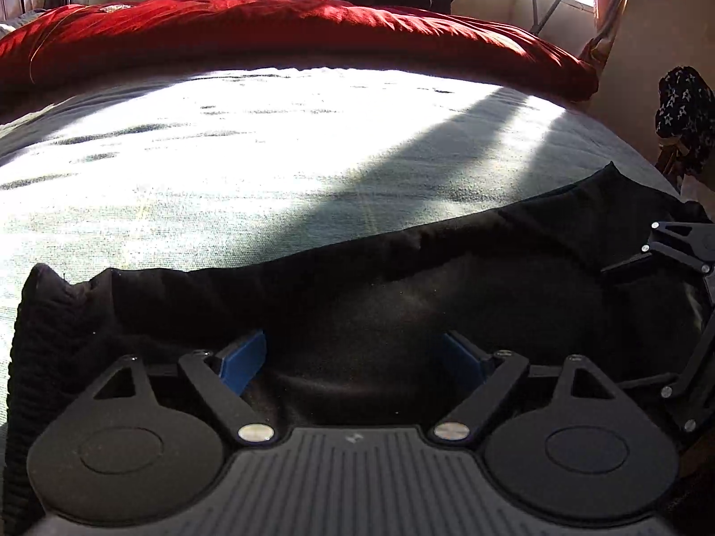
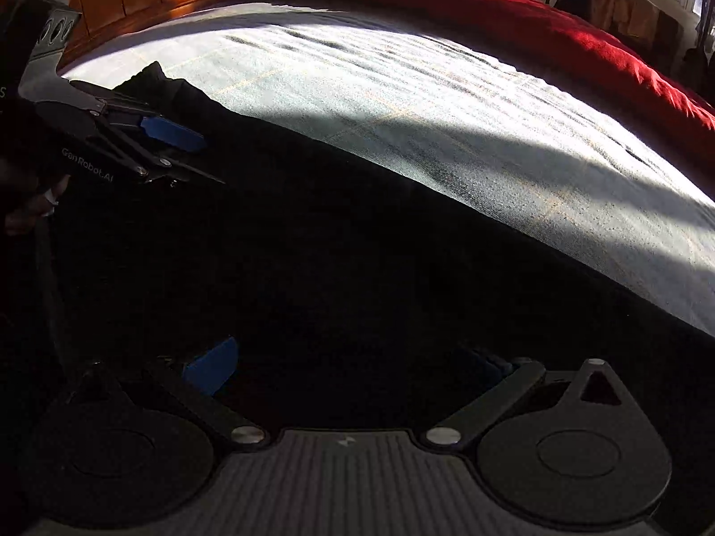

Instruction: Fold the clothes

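Black garment [image 1: 402, 277] fills the lower frame on the bed [image 1: 223, 156]. Left gripper [image 1: 353, 357] and right gripper [image 2: 348, 362] both spread, released; pinch one edge evenly before folding.

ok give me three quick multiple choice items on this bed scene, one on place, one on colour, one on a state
1. Where does the black garment lie?
A. on the grey bedspread
B. on a chair
C. on the floor

2. What colour is the quilt at the bed's far side?
A. green
B. red
C. white

3. How stand the left gripper's jaws?
A. shut on the garment
B. shut on nothing
C. open, wide apart

Answers: 1 A, it spreads flat across the bedspread; 2 B, plainly red in both views; 3 C, the blue pads are wide apart above the cloth.
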Demonstrator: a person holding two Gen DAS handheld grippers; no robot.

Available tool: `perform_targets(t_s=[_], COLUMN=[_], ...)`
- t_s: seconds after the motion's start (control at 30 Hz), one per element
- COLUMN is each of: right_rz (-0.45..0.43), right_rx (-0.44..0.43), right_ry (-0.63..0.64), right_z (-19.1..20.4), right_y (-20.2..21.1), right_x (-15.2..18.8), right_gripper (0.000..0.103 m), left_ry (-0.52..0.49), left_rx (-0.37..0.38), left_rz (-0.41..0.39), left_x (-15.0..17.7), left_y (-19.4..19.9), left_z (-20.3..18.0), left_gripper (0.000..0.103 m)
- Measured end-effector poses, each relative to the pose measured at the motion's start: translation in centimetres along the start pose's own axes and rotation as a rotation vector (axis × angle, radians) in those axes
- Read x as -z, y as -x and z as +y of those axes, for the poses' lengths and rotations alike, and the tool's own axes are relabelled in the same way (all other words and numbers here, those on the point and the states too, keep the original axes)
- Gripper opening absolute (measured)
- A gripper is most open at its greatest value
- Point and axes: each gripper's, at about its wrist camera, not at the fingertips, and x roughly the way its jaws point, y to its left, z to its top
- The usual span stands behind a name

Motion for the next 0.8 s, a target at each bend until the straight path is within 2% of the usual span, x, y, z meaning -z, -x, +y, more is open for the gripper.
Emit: perform_targets(t_s=[0.13,0.23,0.37,0.47,0.53,0.6,0.67,0.73,0.8], right_rz=[0.026,0.002,0.014,0.024,0.016,0.006,-0.013,-0.032,-0.046], right_rx=[0.0,0.033,0.029,0.023,0.021,0.058,0.092,0.125,0.146], right_ry=[0.057,0.077,0.038,0.013,-0.029,-0.065,-0.115,-0.166,-0.218], right_z=[0.9,1.2,0.5,0.2,-0.5,-1.2,-2.1,-2.9,-3.7], right_y=[1.7,2.5,1.7,1.5,2.0,2.5,3.1,3.8,4.3], right_x=[1.1,1.0,1.1,1.9,2.1,2.3,2.5,2.7,3.1], right_gripper=[0.103,0.103,0.103,0.103,0.103,0.103,0.103,0.103,0.103], left_ry=[-0.021,-0.037,-0.059,-0.05,-0.044,-0.031,-0.041,-0.066,-0.089], left_rx=[0.026,0.045,0.071,0.033,0.038,0.049,0.089,0.166,0.271], left_rz=[-0.007,-0.012,-0.019,0.063,0.052,0.047,0.006,-0.008,0.018], left_x=[-0.3,-0.6,-0.9,0.6,1.0,-0.4,-2.0,-3.4,-4.3], left_y=[0.6,1.1,1.7,0.0,0.3,0.6,0.7,0.0,-1.3], left_z=[-1.0,-1.7,-2.7,-2.6,-2.4,-2.5,-3.1,-4.2,-5.7], left_gripper=[0.086,0.085,0.086,0.086,0.086,0.086,0.086,0.086,0.086])
